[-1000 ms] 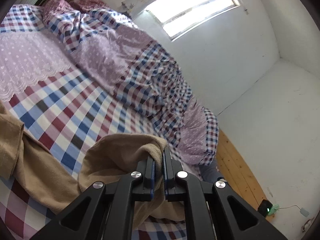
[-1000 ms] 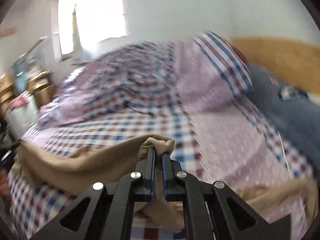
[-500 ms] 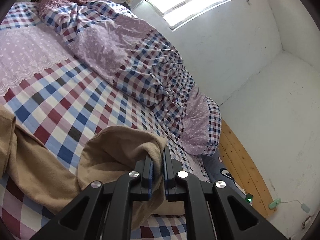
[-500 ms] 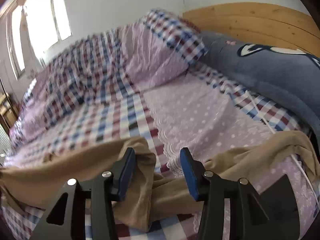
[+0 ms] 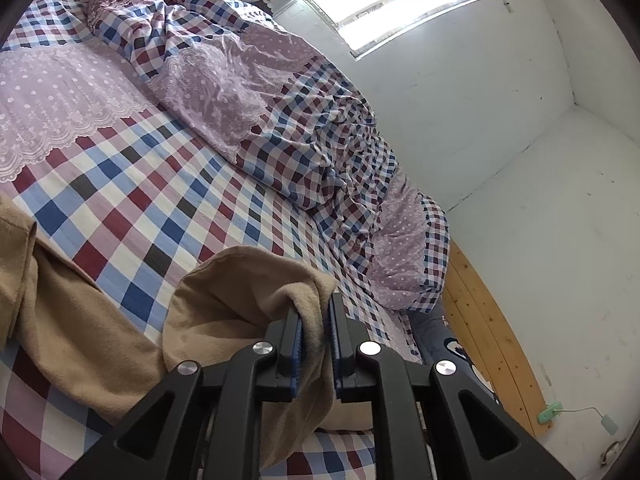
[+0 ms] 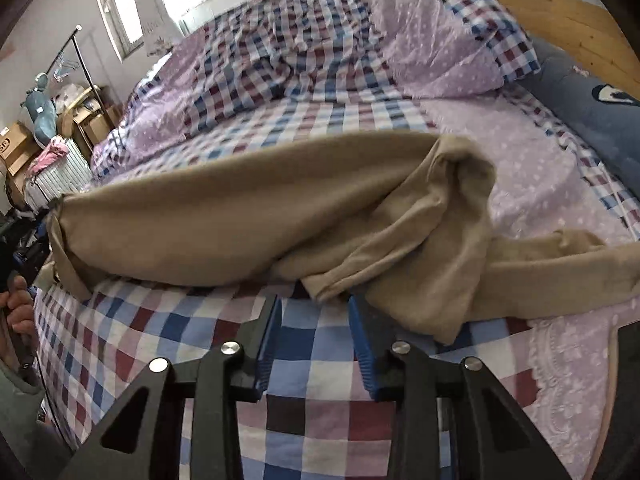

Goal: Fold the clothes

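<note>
A tan garment lies stretched across the checked bedsheet. One end is doubled over near my right gripper. Its jaws are closing, still apart, and point down at the sheet. The garment's hem lies just past their tips and nothing is pressed between them. In the left wrist view the garment's other end stands up between the jaws of my left gripper. Those jaws are opening; the cloth leans on the left pad, with a thin dark gap at the right pad.
A bunched checked and lilac duvet fills the far side of the bed. A blue cushion and a wooden headboard are at the right. Boxes and a clothes rack stand beyond the bed. A person's hand shows at the left edge.
My right gripper let go of the garment's end, opened wide, dipped towards the bed and began closing. The released end dropped onto the sheet. My left gripper's jaws have parted a little.
</note>
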